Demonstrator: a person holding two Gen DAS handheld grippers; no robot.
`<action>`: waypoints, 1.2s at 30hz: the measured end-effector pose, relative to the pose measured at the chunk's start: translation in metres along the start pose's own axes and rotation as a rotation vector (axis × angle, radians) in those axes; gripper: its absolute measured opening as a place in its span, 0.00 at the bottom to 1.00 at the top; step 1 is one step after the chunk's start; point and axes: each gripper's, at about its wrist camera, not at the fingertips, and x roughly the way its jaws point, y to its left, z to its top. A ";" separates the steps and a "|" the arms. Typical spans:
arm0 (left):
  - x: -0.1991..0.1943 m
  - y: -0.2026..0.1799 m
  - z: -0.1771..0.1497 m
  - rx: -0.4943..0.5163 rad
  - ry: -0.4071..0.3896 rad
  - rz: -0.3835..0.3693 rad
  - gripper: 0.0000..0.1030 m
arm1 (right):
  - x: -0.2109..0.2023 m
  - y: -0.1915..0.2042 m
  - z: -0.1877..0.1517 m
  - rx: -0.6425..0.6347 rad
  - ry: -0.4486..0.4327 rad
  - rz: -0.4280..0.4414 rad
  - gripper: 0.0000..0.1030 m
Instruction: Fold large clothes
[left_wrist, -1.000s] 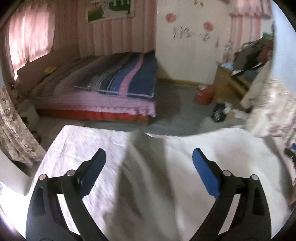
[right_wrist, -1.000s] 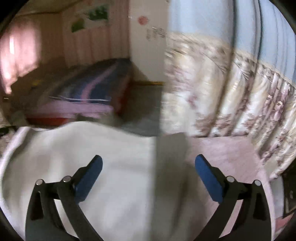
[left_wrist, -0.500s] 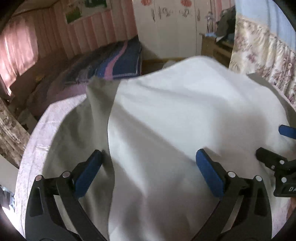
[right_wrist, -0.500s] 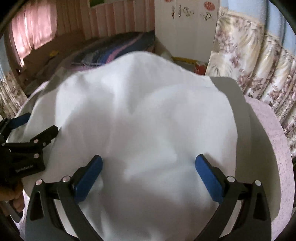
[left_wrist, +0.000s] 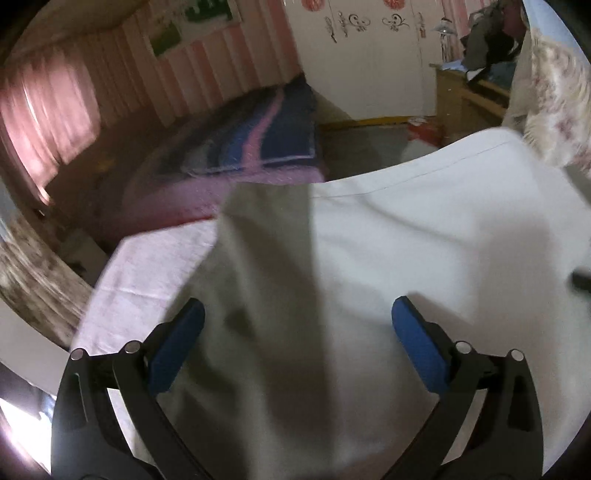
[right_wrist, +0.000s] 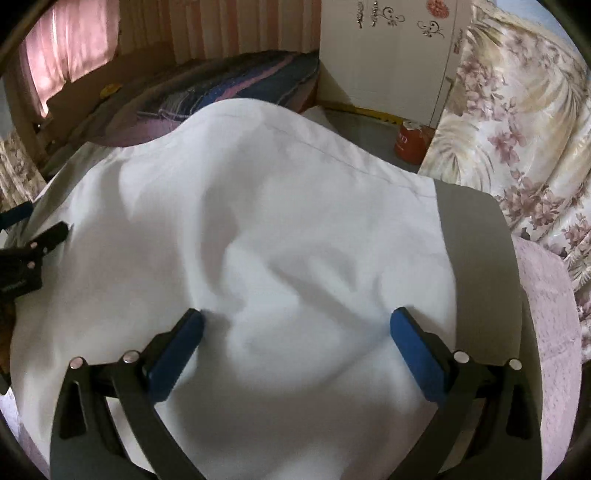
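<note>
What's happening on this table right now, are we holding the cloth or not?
A person is working a large white garment spread over a pink-covered table, one hand-held gripper in each hand. The left hand-held gripper and the right hand-held gripper both sit over the fabric with jaws wide open, so nothing is gripped. The garment is rumpled, with a grey panel showing on its left side and a stitched hem at the far edge. No neat fold is finished yet.

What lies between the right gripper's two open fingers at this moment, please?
In the right wrist view, only the white garment lies between the right gripper's spread fingers.
</note>
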 end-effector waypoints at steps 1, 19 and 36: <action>0.004 0.003 -0.002 0.001 0.001 0.011 0.97 | 0.000 -0.005 0.000 0.015 -0.009 -0.020 0.98; -0.030 0.061 -0.030 -0.139 -0.060 -0.125 0.97 | -0.063 -0.128 -0.069 0.246 -0.100 -0.028 0.98; -0.100 -0.051 -0.031 -0.163 -0.078 -0.345 0.97 | -0.062 -0.092 -0.106 0.180 -0.102 -0.089 0.98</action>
